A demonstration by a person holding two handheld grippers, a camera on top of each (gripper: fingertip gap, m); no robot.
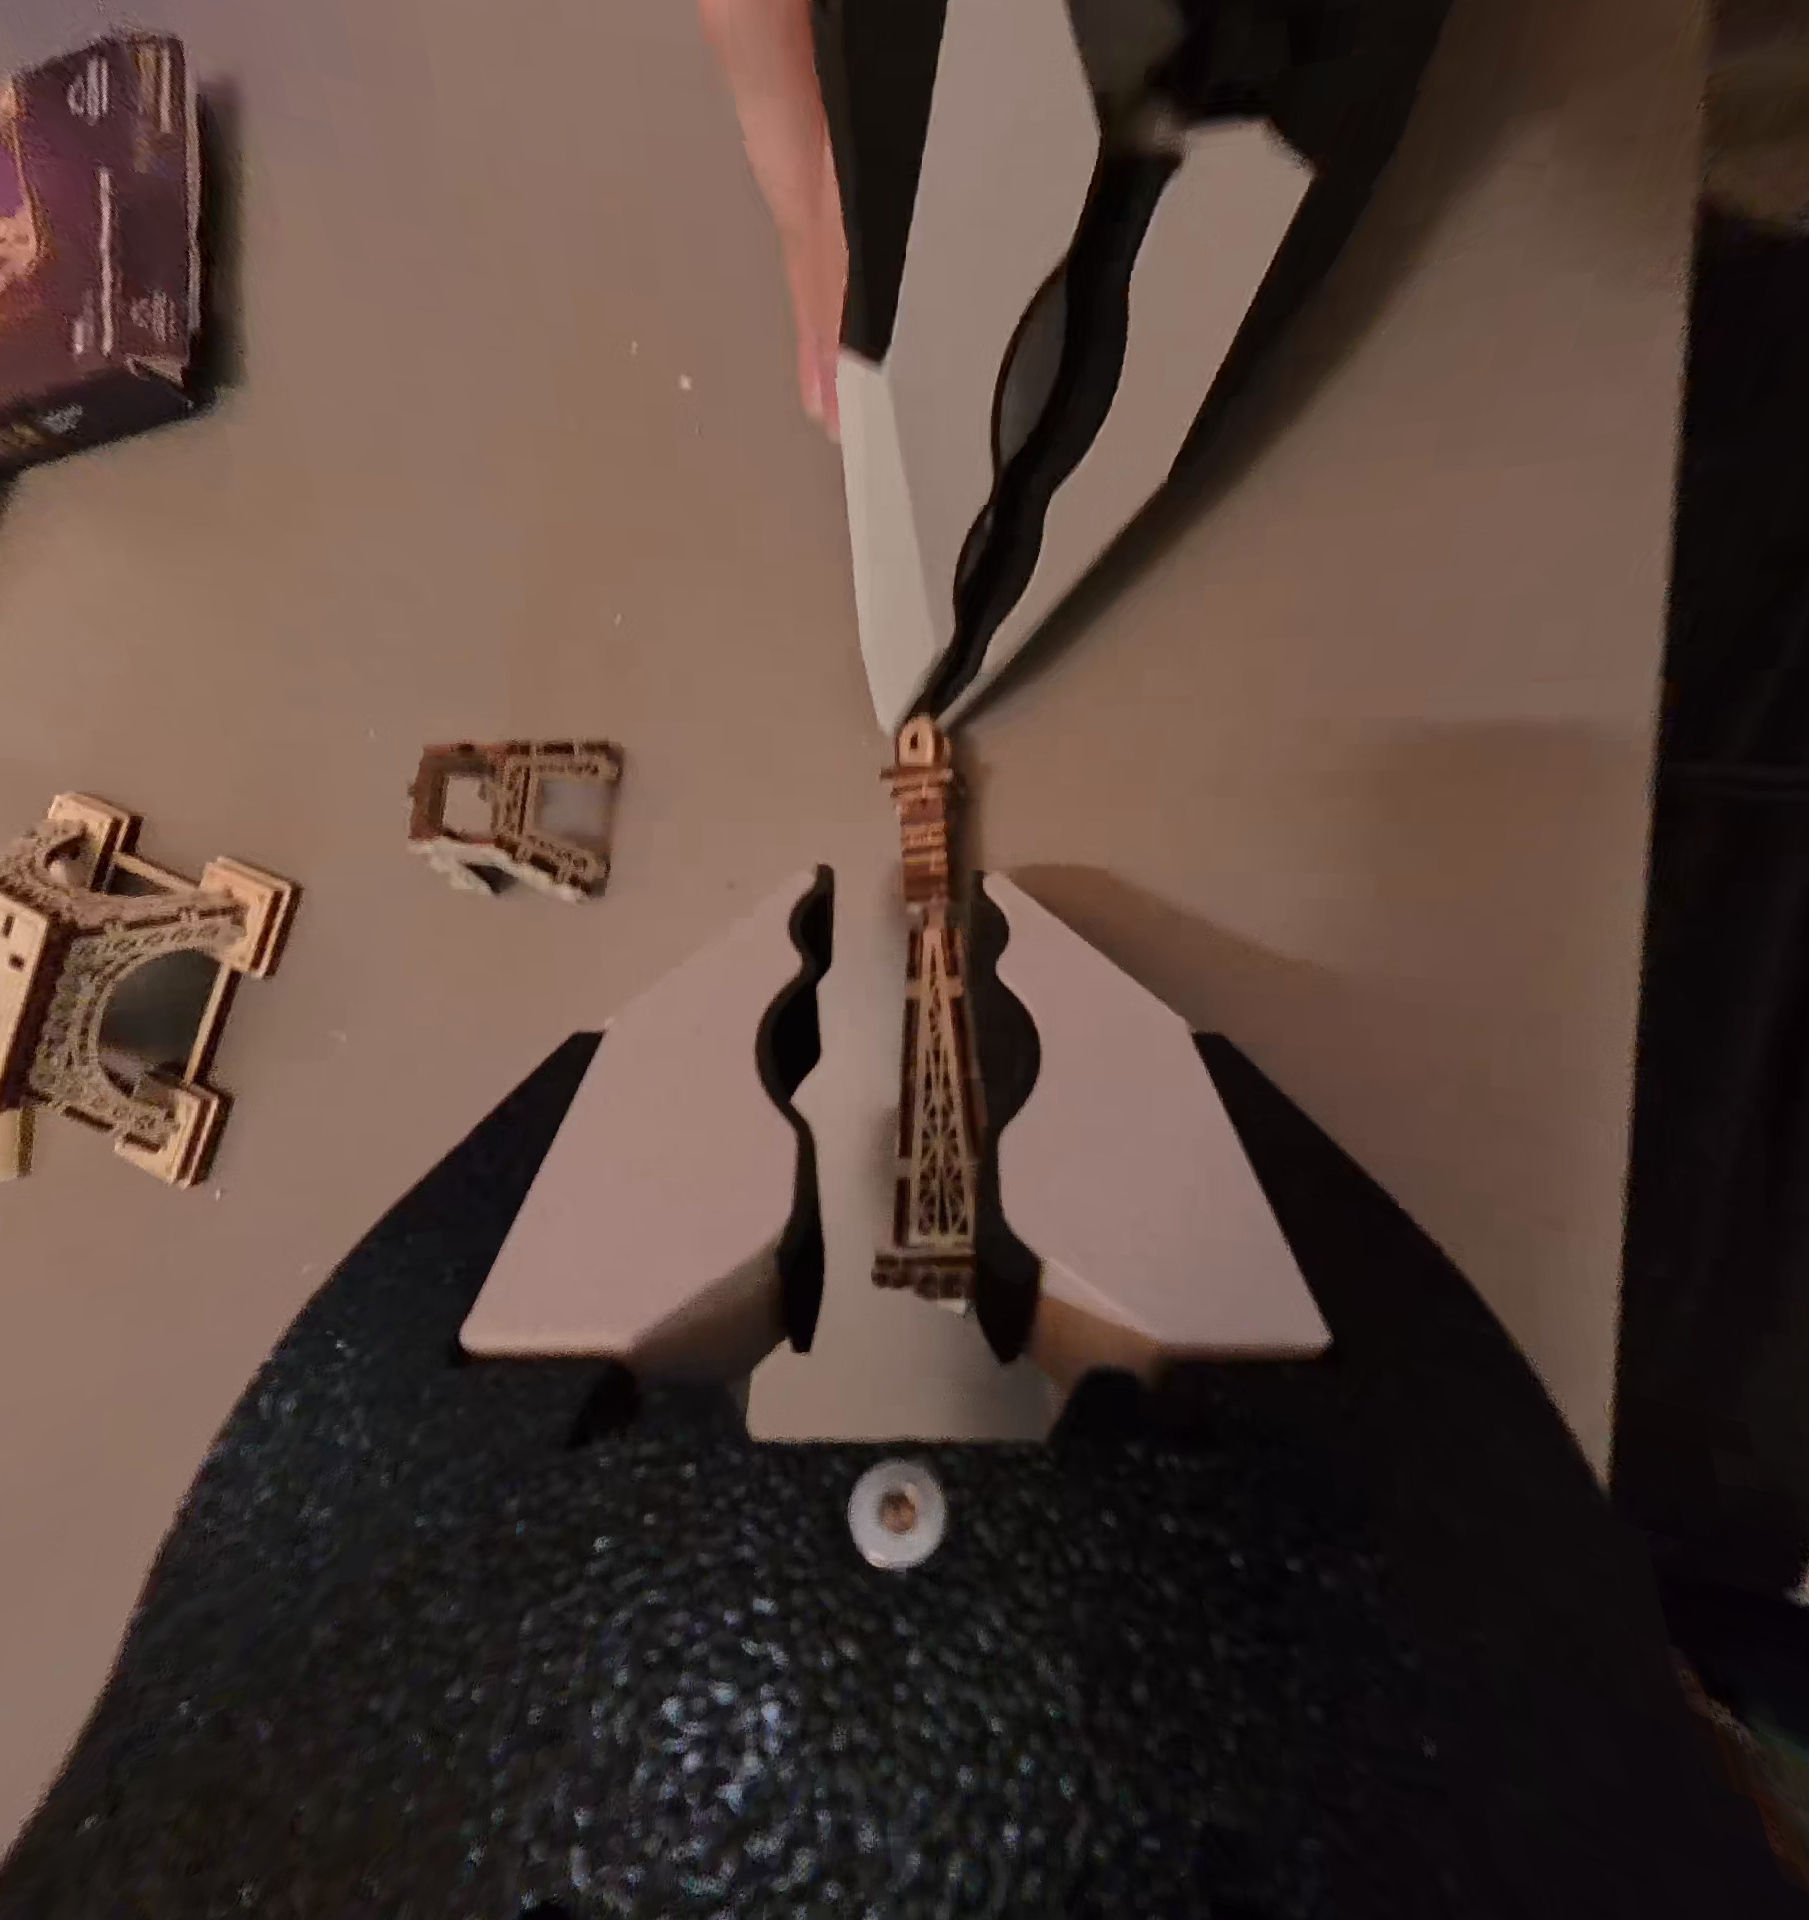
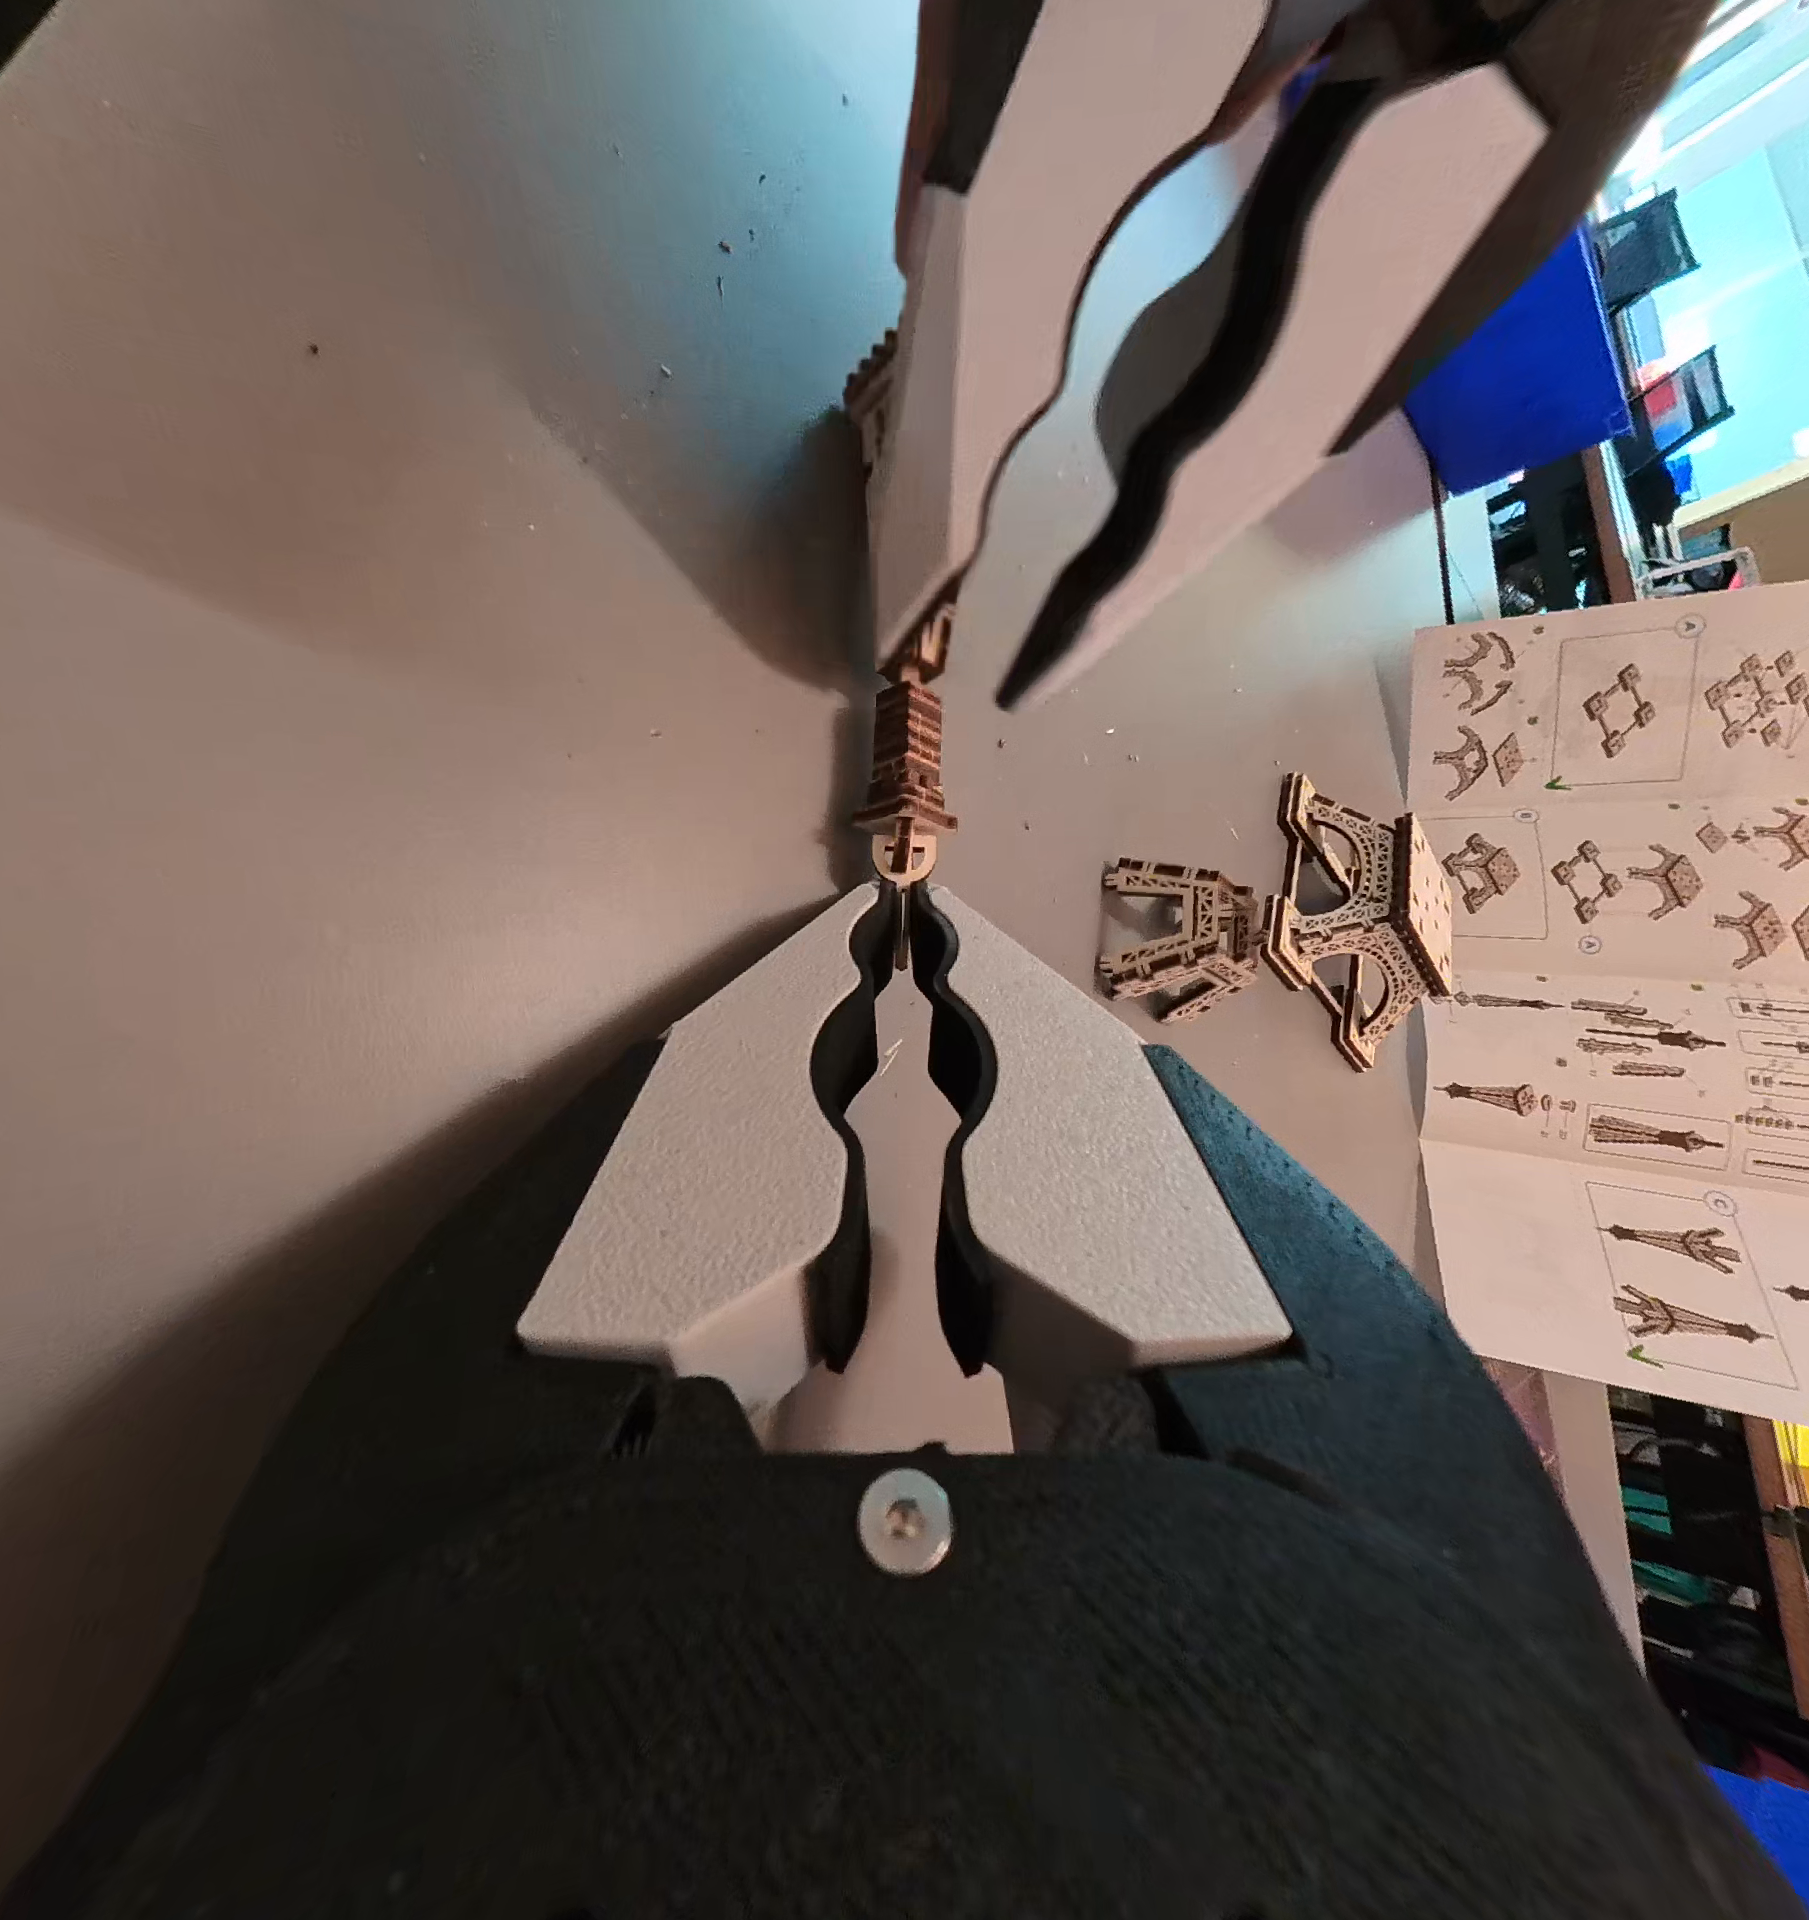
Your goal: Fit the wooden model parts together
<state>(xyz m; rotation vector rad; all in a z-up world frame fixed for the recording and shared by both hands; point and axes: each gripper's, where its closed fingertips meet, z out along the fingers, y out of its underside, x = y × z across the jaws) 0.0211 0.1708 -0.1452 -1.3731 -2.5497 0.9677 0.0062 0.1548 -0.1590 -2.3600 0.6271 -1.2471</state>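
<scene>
Wooden spire (image 1: 931, 1081) sits between my left claw's (image 1: 905, 883) parted fingers, against the right one. Right claw (image 2: 905, 904) pinches its tip pin. Base (image 1: 100, 997) and mid section (image 1: 515, 816) lie apart on the table (image 1: 464, 520).

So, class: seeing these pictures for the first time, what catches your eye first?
The slim wooden spire at the centre, lying along one finger of the left hand-held gripper, its tip pinched by the right hand-held gripper. Next, the arched tower base and the smaller lattice section on the table, beside the instruction sheet.
</scene>
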